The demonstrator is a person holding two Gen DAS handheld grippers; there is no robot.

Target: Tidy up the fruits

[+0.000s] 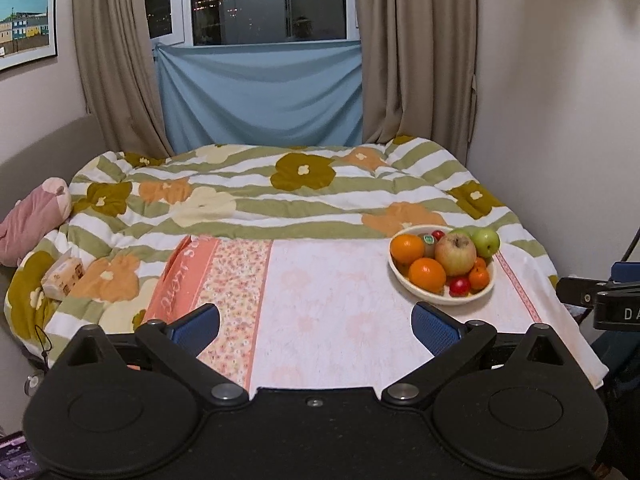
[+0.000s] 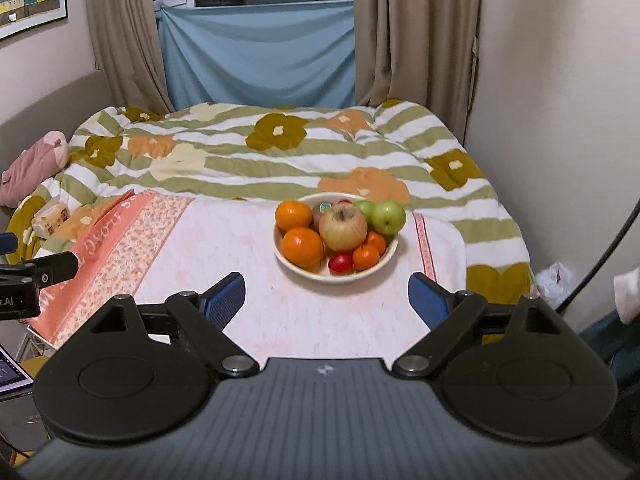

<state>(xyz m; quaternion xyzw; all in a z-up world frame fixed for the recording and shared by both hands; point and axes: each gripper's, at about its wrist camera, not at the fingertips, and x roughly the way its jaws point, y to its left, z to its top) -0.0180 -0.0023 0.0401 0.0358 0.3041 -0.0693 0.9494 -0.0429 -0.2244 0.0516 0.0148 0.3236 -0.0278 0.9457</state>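
one bowl (image 2: 384, 260) on desk (image 2: 260, 300), far right: two oranges (image 2: 303, 246), two green apples (image 2: 387, 216), one big apple (image 2: 343, 227). both grippers, left (image 1: 316, 322) and right (image 2: 326, 300), fingers released, empty. towel writing unreadable.

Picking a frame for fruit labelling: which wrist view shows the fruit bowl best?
Right wrist: the fruit bowl sits near centre, ahead of the open right gripper. Left wrist shows it off to the right, beyond the open left gripper.
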